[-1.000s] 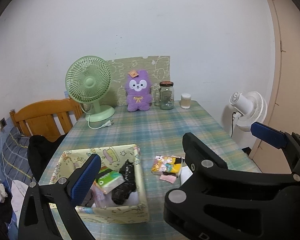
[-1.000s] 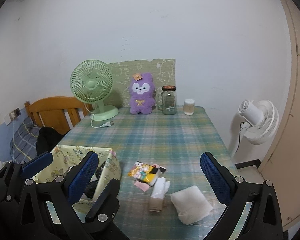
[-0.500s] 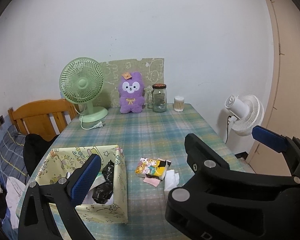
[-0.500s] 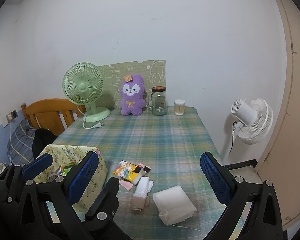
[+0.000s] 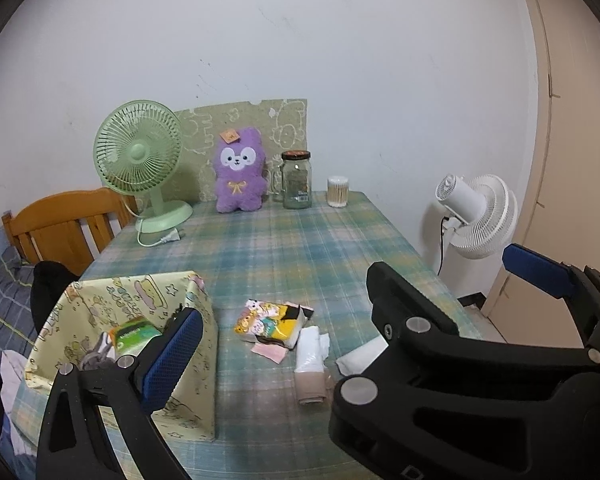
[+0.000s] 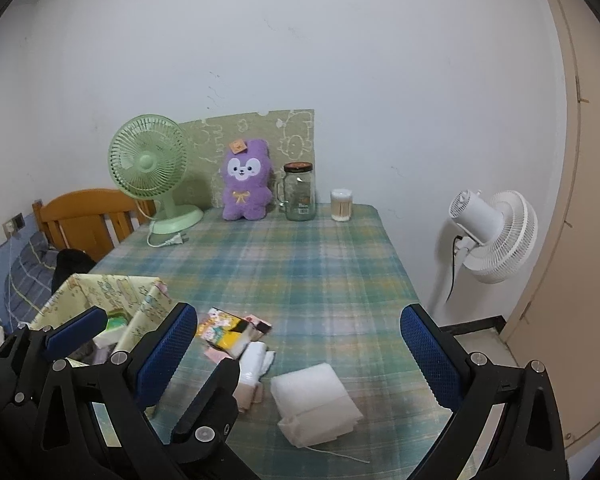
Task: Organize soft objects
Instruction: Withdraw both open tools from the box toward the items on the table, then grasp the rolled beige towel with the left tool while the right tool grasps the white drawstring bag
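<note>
Both grippers hover above the near end of a surface point(image 6: 300, 264) covered in a blue, green and yellow plaid cloth, and neither holds anything. The left gripper point(image 5: 352, 304) has its 2 blue-padded fingers point(image 5: 172, 356) spread wide, as does the right gripper point(image 6: 300, 360), whose fingers point(image 6: 430, 354) frame the loose items below. At the near left stands an open yellow fabric box printed with cartoon characters point(image 5: 196, 364); inside it lies a green tissue pack point(image 5: 134, 332) beside some dark items too unclear to name. Just right of the box, on the cloth, sits a colourful cartoon-printed tissue pack point(image 6: 230, 330) with a small pink sheet point(image 5: 270, 351) poking out beneath it. Touching that pack's near side lies a white and beige rolled cloth point(image 5: 310, 364), and just beside the roll rests a folded white padded cloth point(image 6: 314, 402) with a thin thread trailing from its near edge. At the far edge, against the wall, stand a pale green desk fan point(image 6: 150, 166), a purple plush bear with a yellow bow point(image 6: 246, 184), a clear glass jar with a dark lid point(image 6: 299, 192) and a small container of cotton swabs point(image 6: 341, 205). A white standing fan point(image 6: 494, 236) is off the surface to the right, and a wooden chair back point(image 5: 64, 220) shows at the left.
</note>
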Motion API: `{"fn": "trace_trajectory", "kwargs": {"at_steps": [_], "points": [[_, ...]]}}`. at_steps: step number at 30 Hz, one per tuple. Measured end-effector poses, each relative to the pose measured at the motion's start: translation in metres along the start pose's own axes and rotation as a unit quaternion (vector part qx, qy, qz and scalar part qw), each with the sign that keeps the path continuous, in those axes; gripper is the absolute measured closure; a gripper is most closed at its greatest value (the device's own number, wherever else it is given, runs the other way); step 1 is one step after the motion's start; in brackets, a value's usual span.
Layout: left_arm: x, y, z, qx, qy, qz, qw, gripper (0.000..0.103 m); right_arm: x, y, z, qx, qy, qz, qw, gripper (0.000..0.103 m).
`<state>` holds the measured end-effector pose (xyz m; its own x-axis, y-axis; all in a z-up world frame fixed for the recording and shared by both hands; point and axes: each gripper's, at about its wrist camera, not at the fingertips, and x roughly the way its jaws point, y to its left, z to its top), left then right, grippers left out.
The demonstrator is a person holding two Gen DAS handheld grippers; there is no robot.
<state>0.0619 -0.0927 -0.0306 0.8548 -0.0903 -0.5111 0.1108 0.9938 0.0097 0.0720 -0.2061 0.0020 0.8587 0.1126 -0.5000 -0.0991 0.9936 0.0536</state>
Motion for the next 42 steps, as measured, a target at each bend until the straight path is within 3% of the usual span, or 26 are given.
{"fn": "trace_trajectory", "kwargs": {"at_steps": [36,42], "points": [[0.077,-0.011,-0.063,0.027,0.104,0.009,0.9942,0.003,0.078,-0.02,-0.074,0.019,0.083,0.003,0.996,0.001],[0.091,-0.009,-0.074,0.03,0.128,0.011,0.9912,0.01,0.093,-0.019,-0.086,0.016,0.108,0.004,0.994,0.002]]}}
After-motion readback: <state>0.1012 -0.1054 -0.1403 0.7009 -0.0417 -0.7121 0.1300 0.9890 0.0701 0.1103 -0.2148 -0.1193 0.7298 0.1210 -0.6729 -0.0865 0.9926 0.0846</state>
